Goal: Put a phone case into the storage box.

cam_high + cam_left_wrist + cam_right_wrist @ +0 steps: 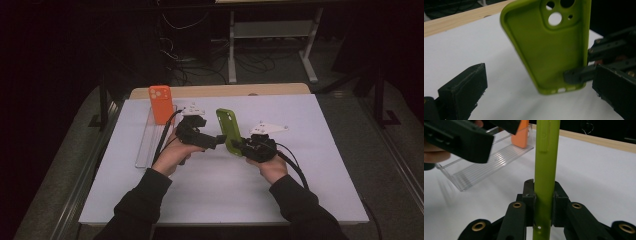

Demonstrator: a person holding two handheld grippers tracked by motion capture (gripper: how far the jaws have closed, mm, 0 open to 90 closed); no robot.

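A lime-green phone case (pixel 229 129) stands upright above the white table, its inner side facing left. My right gripper (pixel 237 146) is shut on the case's lower right edge; in the right gripper view the case (pixel 546 165) shows edge-on, clamped between the two pads (pixel 544 202). My left gripper (pixel 218 140) points right, toward the case's inner side. In the left gripper view its jaws stand wide apart, with the case (pixel 549 50) ahead of them and untouched. An orange phone case (pixel 161 104) stands upright at the far end of a clear tray (pixel 146 142).
The white sheet (pixel 300 165) covers the table, with a wooden edge (pixel 220 91) at the back. The clear tray (pixel 486 162) lies along the left side with the orange case (pixel 521 135) in it. Cables and a table frame stand on the dark floor beyond.
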